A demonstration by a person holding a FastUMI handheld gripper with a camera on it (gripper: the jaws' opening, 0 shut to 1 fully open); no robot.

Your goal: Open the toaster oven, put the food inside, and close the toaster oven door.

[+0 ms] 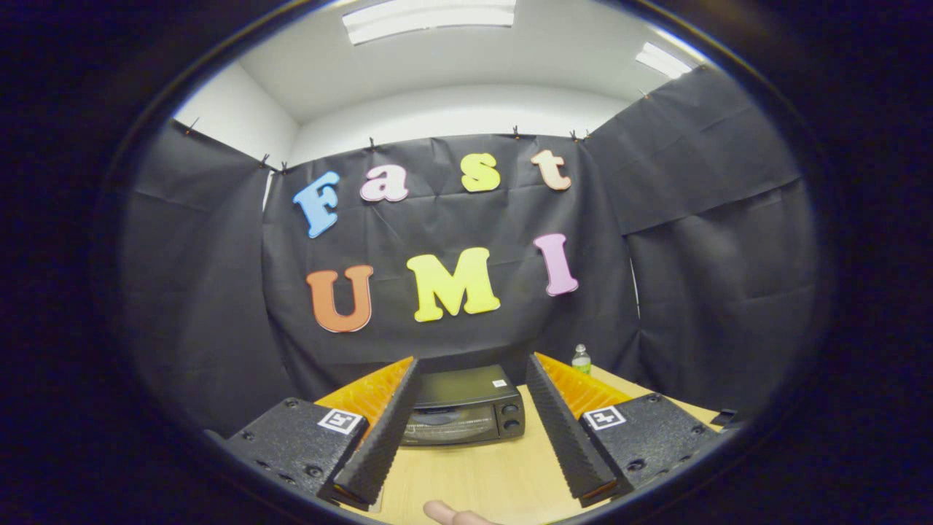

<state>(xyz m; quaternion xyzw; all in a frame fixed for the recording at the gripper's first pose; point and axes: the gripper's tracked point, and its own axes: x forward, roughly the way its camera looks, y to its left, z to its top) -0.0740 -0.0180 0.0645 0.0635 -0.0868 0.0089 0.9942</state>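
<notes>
Black cloth drapes the booth on three sides, under a white ceiling with strip lights, as a hand-held claw (470,430) hangs above a pale wooden table (474,474) at the outset of a toaster-oven task.

Nearest, at 6 o'clock, a fingertip (455,516) of a person's hand pokes in over the table edge, below and between the claw's two fingers. Those fingers stand wide apart, holding nothing, their ridged inner faces turned toward each other.

Dead ahead at 12 o'clock, framed in the gap between the fingers and beyond their tips, sits the black toaster oven (464,406). Its glass door (444,424) faces the claw and looks closed; two round knobs (511,416) stand one above the other at the door's 3 o'clock side. The oven's long axis runs crosswise to the claw's line of reach, so a straight advance should meet the door front square-on. Which edge carries the handle is too dim to tell.

Farther back, at about 1 o'clock from the oven, a small clear plastic bottle (581,359) stands near the cloth wall.

Judging by the closed door, opening it is the first step, not yet begun.
</notes>
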